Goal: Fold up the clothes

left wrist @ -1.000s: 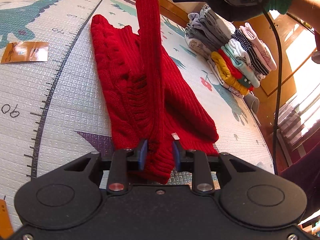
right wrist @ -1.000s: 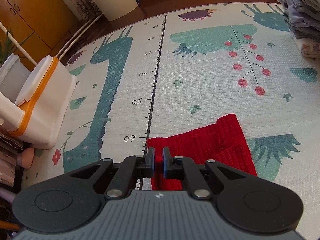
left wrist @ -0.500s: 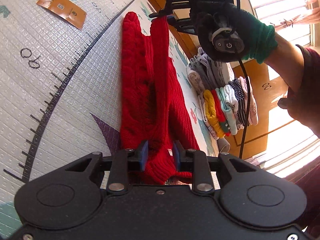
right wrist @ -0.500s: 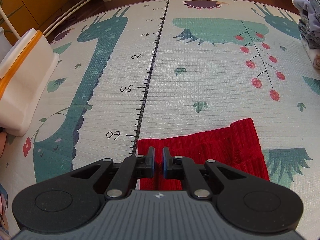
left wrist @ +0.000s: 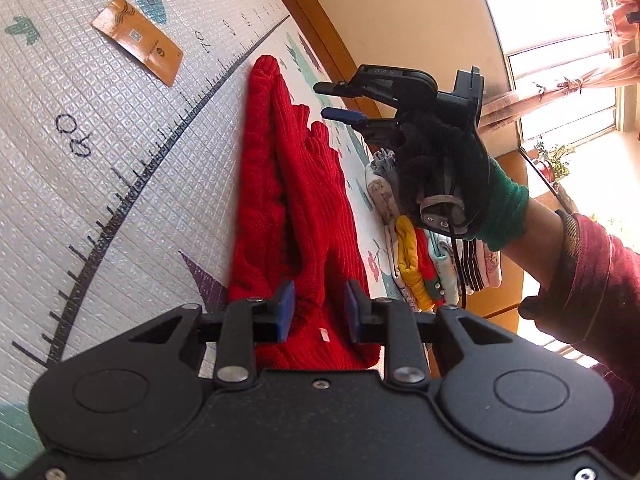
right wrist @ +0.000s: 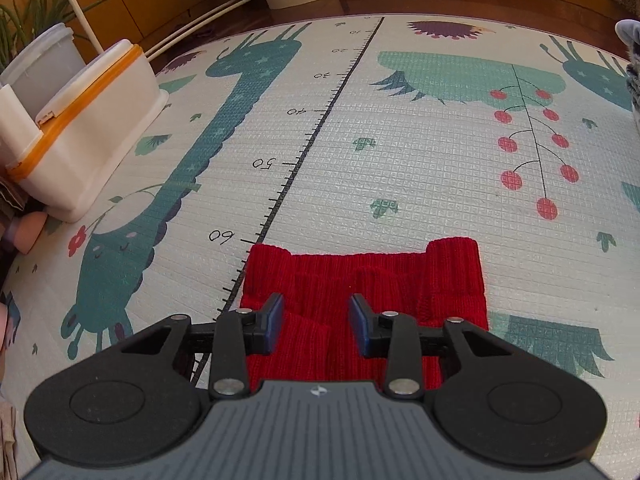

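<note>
A red knit sweater [left wrist: 296, 200] lies folded lengthwise on the play mat [left wrist: 100, 140]. My left gripper [left wrist: 320, 314] holds its near end, with thick red fabric and a small white tag filling the gap between the pads. In the left wrist view, my right gripper [left wrist: 326, 100] hovers above the sweater's far end, held by a gloved hand [left wrist: 448, 168]; its jaws stand apart and hold nothing. In the right wrist view, my right gripper [right wrist: 316, 318] is open over the sweater [right wrist: 360, 280], whose ribbed edge lies flat near the 60 mark.
A stack of folded clothes [left wrist: 412, 264] lies on the mat just beyond the sweater. An orange packet [left wrist: 138, 40] lies by the printed ruler. A white bin with an orange lid [right wrist: 80, 136] stands at the mat's edge. Grey folded clothes [right wrist: 632, 60] show at the right border.
My right gripper opened and let the sweater's end drop flat onto the mat. The raised strip of fabric between the grippers has come down. The left gripper keeps the same grip.
</note>
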A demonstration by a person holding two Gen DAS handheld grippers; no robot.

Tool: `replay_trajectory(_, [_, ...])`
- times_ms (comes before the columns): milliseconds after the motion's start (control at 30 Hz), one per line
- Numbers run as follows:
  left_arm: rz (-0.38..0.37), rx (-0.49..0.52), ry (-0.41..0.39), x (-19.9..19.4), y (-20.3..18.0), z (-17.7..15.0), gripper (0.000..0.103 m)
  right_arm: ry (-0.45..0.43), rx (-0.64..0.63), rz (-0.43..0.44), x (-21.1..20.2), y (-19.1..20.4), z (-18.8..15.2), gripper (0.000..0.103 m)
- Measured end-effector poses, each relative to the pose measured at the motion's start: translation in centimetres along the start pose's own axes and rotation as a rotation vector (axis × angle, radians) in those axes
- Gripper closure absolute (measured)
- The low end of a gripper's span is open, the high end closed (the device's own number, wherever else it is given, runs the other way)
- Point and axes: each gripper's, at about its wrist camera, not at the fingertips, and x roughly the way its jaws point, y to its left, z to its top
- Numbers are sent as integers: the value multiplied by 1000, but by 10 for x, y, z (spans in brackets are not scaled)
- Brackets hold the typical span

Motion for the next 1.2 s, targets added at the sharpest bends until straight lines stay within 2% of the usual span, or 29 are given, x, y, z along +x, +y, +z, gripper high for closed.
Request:
replay_trajectory(133, [100,60,21,14,-9,1,79,-25,-34,47,-14,3,-22,66])
replay_trajectory(200, [147,48,51,20,-6,1,82,-46,-85,79,-29,6,-36,66])
replay_trajectory(400, [148,30,70,21,-9,6,82,-114,-246,77,-77,10,-86,69])
replay_trajectory(567, [102,29,-80,9,-24,22,82,-149,-196,7,-110,-13,-119,68])
replay_trajectory(633, [99,66,-149,12,-38,30,82,-148,-211,-1,-121,-16,-135,69])
replay_trajectory(700, [101,159,-139,30,-59,36,82,-147,-226,-8,-131,-20,-151,76])
replay_trajectory(733, [130,218,-114,41,-69,38,82,-131,-240,-7,-130,-20,-158,79])
replay_trajectory(800, [219,329,-31,62,-81,37,82,-96,-269,-6,-128,-21,-171,81])
replay_trajectory(833, [305,391,17,74,-79,32,82,-79,-283,-5,-127,-21,-178,81])
replay_trajectory(867, [418,454,62,88,-73,26,87,-62,-297,-4,-126,-21,-185,81])
replay_trajectory(900, [465,494,76,93,-69,22,89,-55,-316,-4,-126,-20,-190,81])
replay_trajectory(1000, [464,471,55,88,-71,26,89,-37,-372,-4,-125,-16,-205,81])
replay_trajectory(1100, [403,467,-16,73,-86,25,89,-71,-371,-8,-136,-16,-204,81])
replay_trajectory(1133, [447,454,3,78,-84,25,89,-74,-377,-9,-138,-16,-203,81])
replay_trajectory(1167, [527,459,59,91,-79,24,89,-76,-382,-10,-141,-16,-203,81])
replay_trajectory(1200, [565,506,92,98,-82,20,89,-78,-387,-11,-143,-16,-202,81])
